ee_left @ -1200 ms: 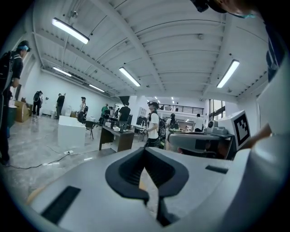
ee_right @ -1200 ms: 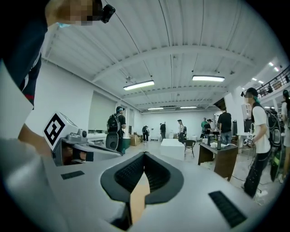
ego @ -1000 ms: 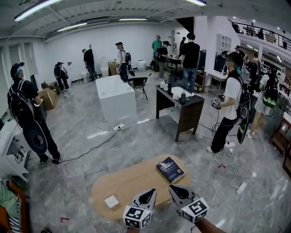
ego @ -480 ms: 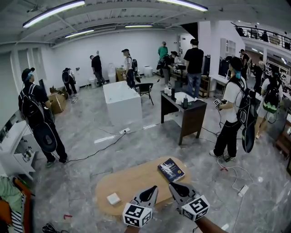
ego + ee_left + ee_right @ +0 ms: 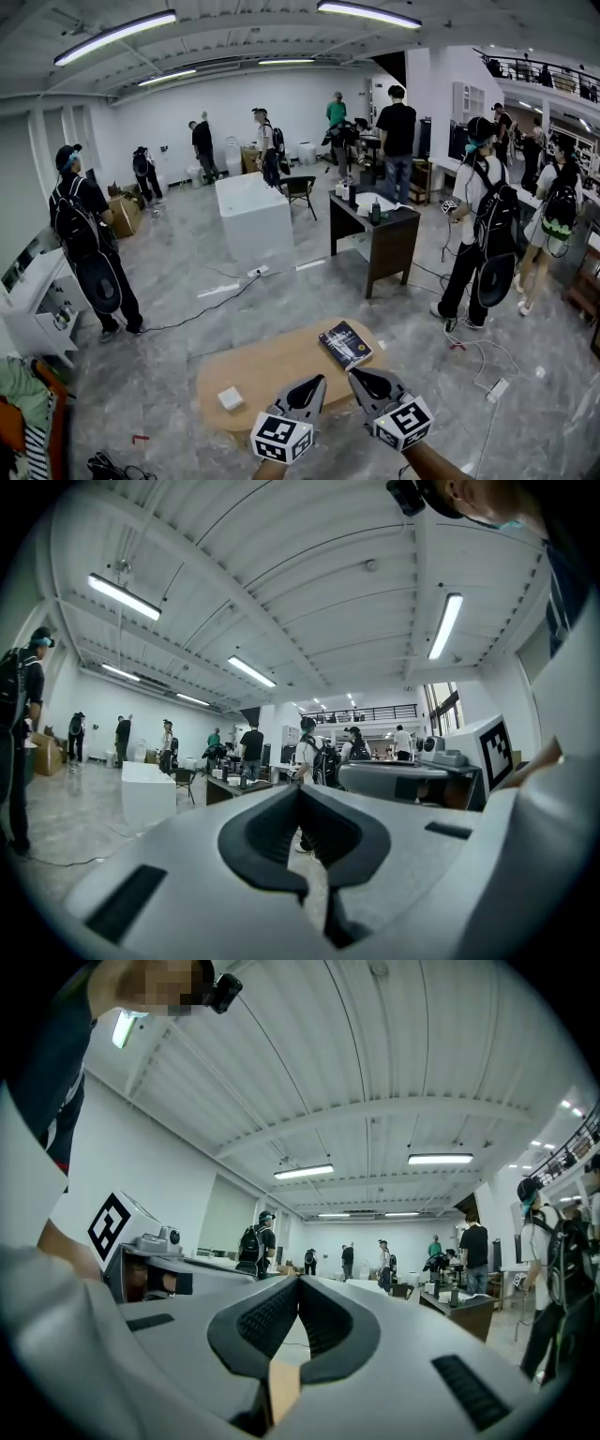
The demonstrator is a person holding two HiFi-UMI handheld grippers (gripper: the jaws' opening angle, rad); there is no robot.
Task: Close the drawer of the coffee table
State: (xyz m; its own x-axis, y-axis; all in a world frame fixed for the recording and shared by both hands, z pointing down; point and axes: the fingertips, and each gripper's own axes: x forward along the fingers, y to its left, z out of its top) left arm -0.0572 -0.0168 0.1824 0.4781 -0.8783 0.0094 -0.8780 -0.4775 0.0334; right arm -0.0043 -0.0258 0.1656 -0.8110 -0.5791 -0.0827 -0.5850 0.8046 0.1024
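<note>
The oval wooden coffee table (image 5: 272, 367) lies low in the head view. A dark book (image 5: 344, 344) rests at its right end and a small white box (image 5: 231, 398) near its left front. No drawer shows from this angle. My left gripper (image 5: 316, 382) and right gripper (image 5: 357, 374) hang side by side over the table's near edge, pointing away from me. Both are shut with nothing between the jaws. The left gripper (image 5: 300, 791) in its own view and the right gripper (image 5: 298, 1280) in its own view point level across the room, and neither view shows the table.
A dark desk (image 5: 377, 236) with bottles stands beyond the table, a white block (image 5: 249, 214) to its left. Cables (image 5: 192, 305) and a power strip (image 5: 496, 386) lie on the grey floor. One person (image 5: 90, 246) stands at the left, another (image 5: 480, 223) at the right, several further back.
The head view has drifted a little, so the table and book sit slightly higher and further left. The person at the right has turned away. Both grippers stay shut in the same place.
</note>
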